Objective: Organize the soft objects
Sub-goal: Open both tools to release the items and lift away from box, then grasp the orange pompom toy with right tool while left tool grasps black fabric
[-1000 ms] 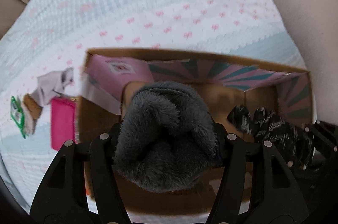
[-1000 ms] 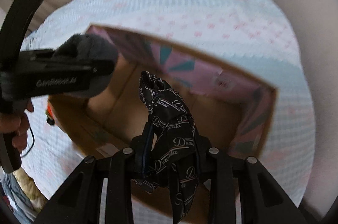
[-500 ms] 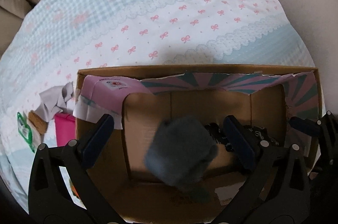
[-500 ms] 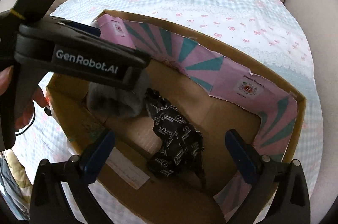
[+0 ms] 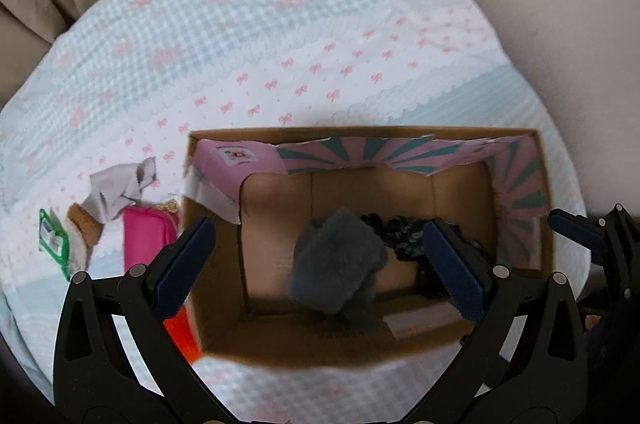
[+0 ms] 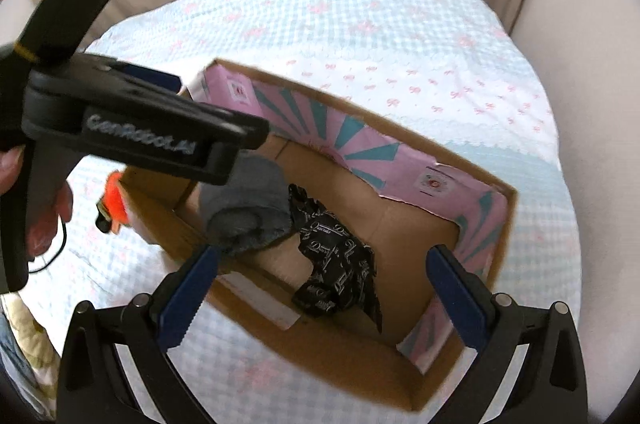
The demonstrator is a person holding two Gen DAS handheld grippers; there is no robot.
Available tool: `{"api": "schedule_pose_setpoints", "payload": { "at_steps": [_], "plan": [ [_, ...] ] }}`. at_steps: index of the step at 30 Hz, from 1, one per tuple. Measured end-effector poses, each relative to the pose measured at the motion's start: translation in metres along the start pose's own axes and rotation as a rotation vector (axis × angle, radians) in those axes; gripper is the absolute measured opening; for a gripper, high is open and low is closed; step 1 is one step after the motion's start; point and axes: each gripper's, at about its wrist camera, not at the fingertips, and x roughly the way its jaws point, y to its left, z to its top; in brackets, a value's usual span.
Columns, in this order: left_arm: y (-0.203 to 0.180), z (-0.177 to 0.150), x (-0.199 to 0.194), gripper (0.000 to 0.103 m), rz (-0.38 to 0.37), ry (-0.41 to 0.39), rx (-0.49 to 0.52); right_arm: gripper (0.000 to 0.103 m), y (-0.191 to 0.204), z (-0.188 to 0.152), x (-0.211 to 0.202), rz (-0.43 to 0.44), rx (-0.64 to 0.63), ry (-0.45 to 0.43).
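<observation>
Pale blue gingham bedspread point(image 5: 248, 35) with pink bows and scalloped lace bands, beige curtain folds behind, smooth cream wall on the right.

Off to the left on the spread, outside the box: green-edged packet point(image 5: 51, 242), tan plush piece point(image 5: 85, 224), crumpled grey cloth point(image 5: 116, 189), glossy magenta pouch point(image 5: 146, 236), something bright orange point(image 5: 182, 330) against the box wall. Still to be sorted, most likely.

Centre: open cardboard box point(image 5: 280, 348), plain brown floor and walls, torn pink-and-teal sunburst paper lining the far rim.

Inside, newly dropped: fuzzy grey item point(image 5: 336, 260), thick-piled and lumpy, a second ago clamped in the left gripper point(image 5: 320, 260), now lying loose on the box floor. Just right of it and touching, black satin cloth point(image 6: 336, 264) with pale script lettering, thin, slick, crumpled into a heap, a second ago pinched in the right gripper point(image 6: 322, 288).

Both sets of jaws now spread wide, blue pads clear of everything, nothing between them but air above the box. Two soft pieces delivered; both tools free for the pile on the left. Hand point(image 6: 40, 212) on the left tool's handle visible at the left edge of the right view.
</observation>
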Motion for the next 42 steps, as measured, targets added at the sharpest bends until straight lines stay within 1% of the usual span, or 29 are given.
{"api": "schedule_pose_setpoints", "payload": {
  "at_steps": [7,11,14,16,19,22,25,29,33,36,42],
  "plan": [
    [0.008,-0.016,-0.087,0.103,-0.013,-0.114,0.011,0.103,0.017,0.0,-0.068,-0.066,0.066,-0.094],
    [0.02,-0.04,-0.15,0.103,-0.017,-0.19,0.018,0.103,0.037,-0.001,-0.118,-0.141,0.095,-0.132],
    [0.031,-0.058,-0.19,0.103,-0.034,-0.233,0.034,0.103,0.053,-0.005,-0.153,-0.168,0.155,-0.174],
    [0.045,-0.075,-0.221,0.103,-0.037,-0.271,0.043,0.103,0.065,-0.008,-0.175,-0.18,0.198,-0.203],
    [0.068,-0.098,-0.254,0.103,-0.048,-0.315,0.045,0.103,0.089,-0.012,-0.201,-0.211,0.244,-0.237],
    [0.097,-0.122,-0.282,0.103,-0.062,-0.346,0.035,0.103,0.118,-0.017,-0.226,-0.243,0.297,-0.295],
    [0.13,-0.148,-0.307,0.103,-0.037,-0.385,0.034,0.103,0.149,-0.021,-0.243,-0.245,0.342,-0.349],
    [0.17,-0.175,-0.324,0.103,-0.046,-0.413,0.036,0.103,0.189,-0.024,-0.254,-0.26,0.383,-0.4],
    [0.204,-0.195,-0.328,0.103,-0.05,-0.418,0.057,0.103,0.22,-0.025,-0.256,-0.255,0.405,-0.437],
    [0.234,-0.203,-0.327,0.103,-0.078,-0.415,0.071,0.103,0.242,-0.022,-0.25,-0.249,0.433,-0.452],
    [0.271,-0.205,-0.304,0.103,-0.11,-0.397,0.131,0.103,0.28,-0.016,-0.226,-0.259,0.465,-0.453]
  ]
}}
